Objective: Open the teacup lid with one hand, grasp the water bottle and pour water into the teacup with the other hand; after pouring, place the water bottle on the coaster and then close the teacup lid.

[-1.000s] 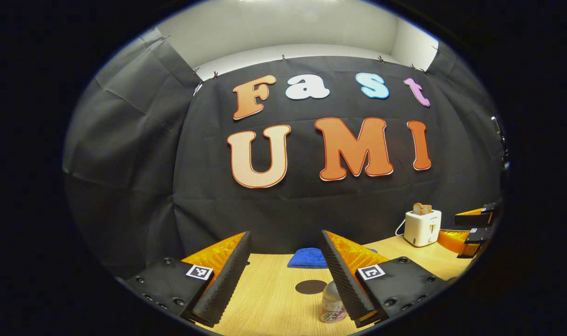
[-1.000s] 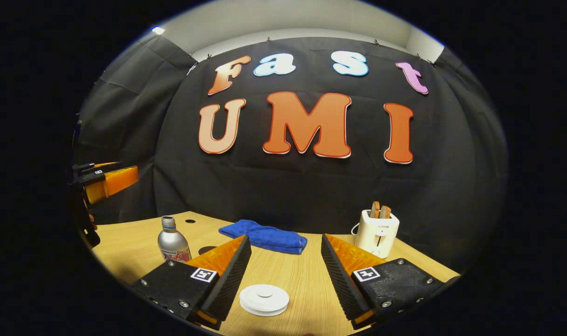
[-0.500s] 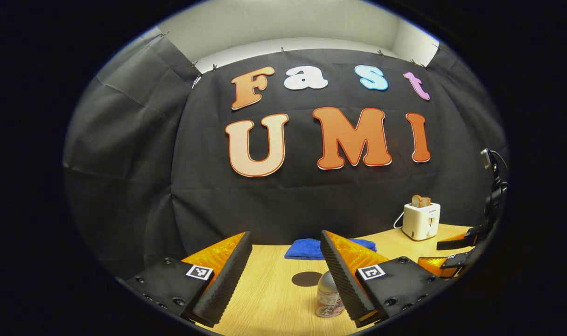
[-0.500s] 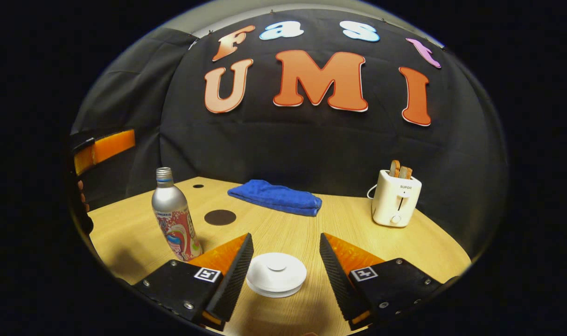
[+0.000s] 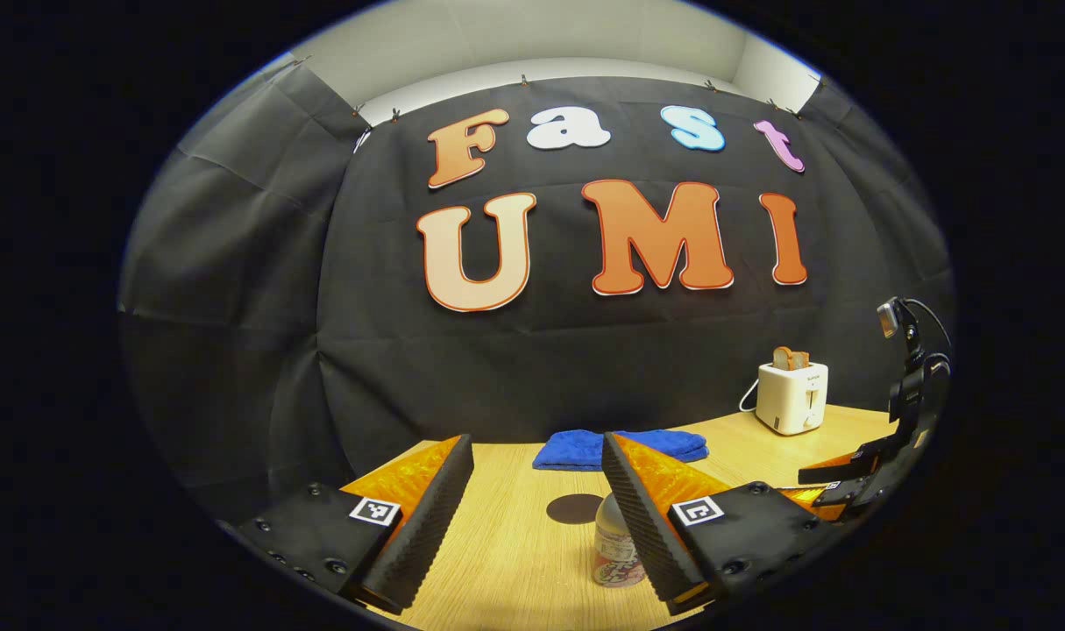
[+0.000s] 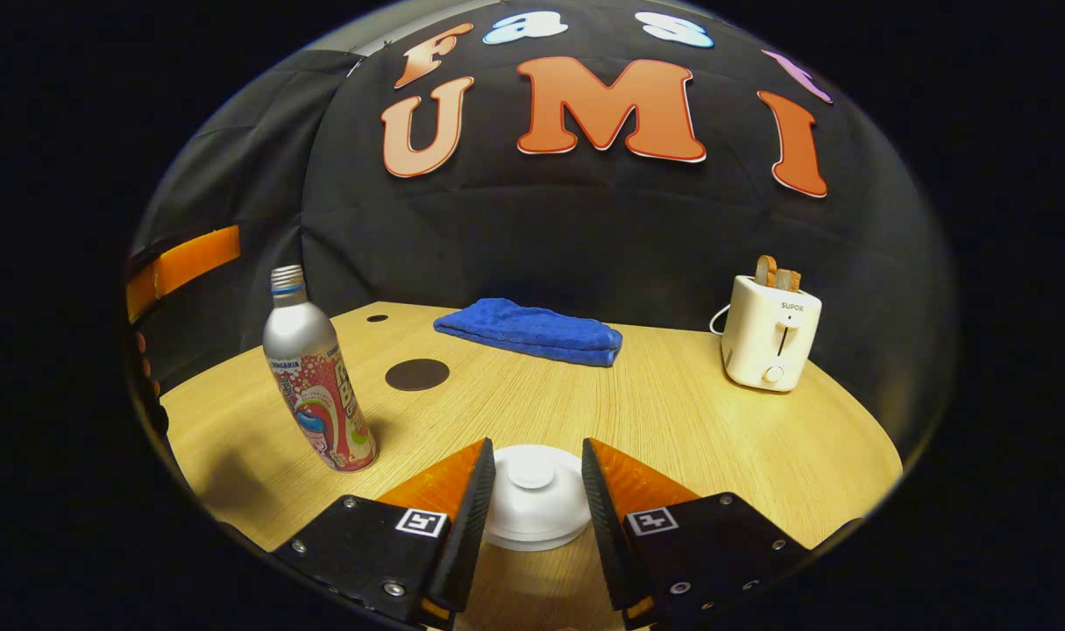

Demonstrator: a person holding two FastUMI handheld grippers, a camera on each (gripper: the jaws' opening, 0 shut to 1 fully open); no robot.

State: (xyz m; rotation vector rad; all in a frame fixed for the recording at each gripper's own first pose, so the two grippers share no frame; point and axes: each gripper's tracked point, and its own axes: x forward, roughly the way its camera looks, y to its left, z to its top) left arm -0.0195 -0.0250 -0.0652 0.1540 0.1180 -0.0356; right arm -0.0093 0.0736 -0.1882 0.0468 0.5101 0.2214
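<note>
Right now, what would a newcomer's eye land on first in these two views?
In the right gripper view, the white teacup lid sits between the right gripper fingers, which straddle its knob. The silver water bottle stands upright at the left, the dark coaster behind it. Farther back lie a blue cloth and a white toaster.

Black cloth (image 5: 234, 289) hangs as the back wall across the middle of both views, creased and pinned along its top edge. Above it, at the top of the left gripper view, a pale wall (image 5: 532, 39) shows under even light. A light wooden tabletop (image 6: 672, 412) fills the lower part of the right gripper view. On it, a folded blue towel (image 6: 532, 331) lies near the cloth at centre, and a white toaster (image 6: 770, 331) holding bread slices stands at the right.
</note>
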